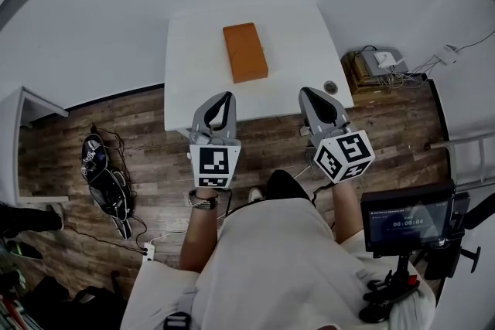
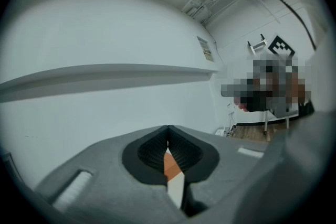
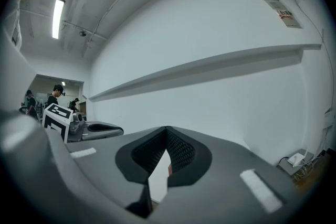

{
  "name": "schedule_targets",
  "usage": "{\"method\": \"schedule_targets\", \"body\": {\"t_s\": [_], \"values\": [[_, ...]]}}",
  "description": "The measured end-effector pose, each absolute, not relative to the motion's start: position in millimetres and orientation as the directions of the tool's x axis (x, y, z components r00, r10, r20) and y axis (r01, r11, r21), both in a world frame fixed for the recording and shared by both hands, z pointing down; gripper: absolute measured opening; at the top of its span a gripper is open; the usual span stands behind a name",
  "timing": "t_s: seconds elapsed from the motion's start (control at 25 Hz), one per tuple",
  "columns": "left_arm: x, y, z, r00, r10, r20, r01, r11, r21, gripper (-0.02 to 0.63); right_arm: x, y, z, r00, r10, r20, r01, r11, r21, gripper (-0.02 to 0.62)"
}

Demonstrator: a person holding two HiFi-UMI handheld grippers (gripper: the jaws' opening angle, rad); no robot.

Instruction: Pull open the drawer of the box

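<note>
As box (image 1: 245, 52) lies on white table (image 1: 193, 73), left tongs (image 1: 225, 96), right tongs (image 1: 306, 92) closed; wood floor (image 1: 116, 113).

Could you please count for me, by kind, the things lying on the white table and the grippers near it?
Orange box: 1
Small round item, at the table's near right corner: 1
Grippers: 2 (left gripper, right gripper)
Total: 4

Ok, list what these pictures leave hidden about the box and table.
Head view: the orange box shows only its top; drawer front unseen.
Left gripper view: the left gripper itself hides all but a sliver of box.
Head view: round thing at the table corner, too small to name.
</note>
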State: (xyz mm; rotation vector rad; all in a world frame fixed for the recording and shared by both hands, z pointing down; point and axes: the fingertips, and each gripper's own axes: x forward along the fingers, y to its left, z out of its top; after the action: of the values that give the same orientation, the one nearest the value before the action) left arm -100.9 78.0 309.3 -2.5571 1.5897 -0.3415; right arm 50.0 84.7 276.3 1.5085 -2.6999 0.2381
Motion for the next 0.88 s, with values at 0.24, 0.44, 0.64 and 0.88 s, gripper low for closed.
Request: {"method": "schedule_targets", "body": {"t_s": [0.24,0.44,0.64,0.88], "values": [[-104,76,307,0.431,-0.892,0.134,-0.867,-0.451,-0.214,0.006,42,84,278,-0.537,-0.835,0.119,-0.843,0.527,-0.112,0.002],[-84,38,302,0.445,-0.885,0.134,-0.860,-0.464,-0.210,0.006,56,46,283,-0.558,-0.820,0.124,-0.829,0.545,-0.128,0.000],[-65,-9,310,0.409,-0.899,0.159,-0.881,-0.434,-0.189,0.006,78,-1,293,-0.588,-0.796,0.144,-0.808,0.574,-0.130,0.001],[-63,-32,321,0.333,-0.929,0.161,-0.916,-0.359,-0.180,0.006,89,-34,302,-0.631,-0.763,0.143,-0.776,0.615,-0.141,0.002]]}}
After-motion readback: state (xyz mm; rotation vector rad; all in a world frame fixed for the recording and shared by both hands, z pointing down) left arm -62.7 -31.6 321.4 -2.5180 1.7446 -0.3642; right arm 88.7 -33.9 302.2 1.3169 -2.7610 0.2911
